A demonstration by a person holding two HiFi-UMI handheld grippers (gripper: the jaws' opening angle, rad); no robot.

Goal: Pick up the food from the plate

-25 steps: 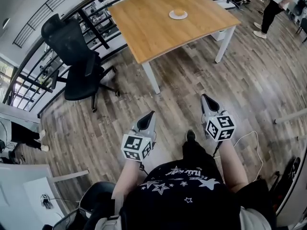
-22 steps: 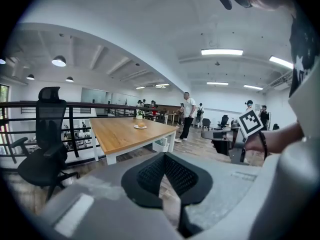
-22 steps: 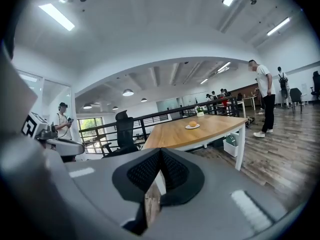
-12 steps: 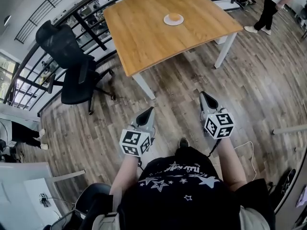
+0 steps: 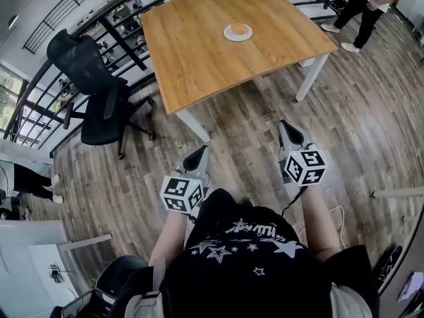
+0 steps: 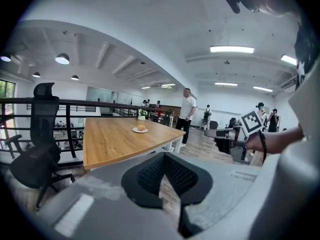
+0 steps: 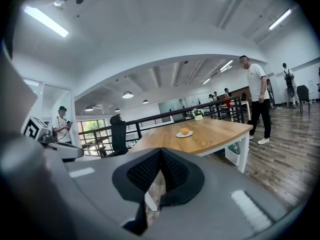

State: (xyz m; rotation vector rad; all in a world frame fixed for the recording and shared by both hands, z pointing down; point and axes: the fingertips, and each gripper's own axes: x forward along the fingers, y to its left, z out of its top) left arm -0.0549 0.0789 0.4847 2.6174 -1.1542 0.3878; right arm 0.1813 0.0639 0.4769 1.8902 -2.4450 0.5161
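left hand-held gripper [image 5: 198, 154]: closed, empty | right hand-held gripper [image 5: 285, 126]: closed, empty | food [image 5: 238, 28]: on plate [image 5: 228, 36]

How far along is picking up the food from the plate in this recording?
Done: nothing yet. The food sits on its plate towards the far side of the table. In hand: nothing. The left gripper and right gripper are both shut and empty, held over the floor short of the table. Left: get within reach of the table, open a gripper, then grasp and lift the food.
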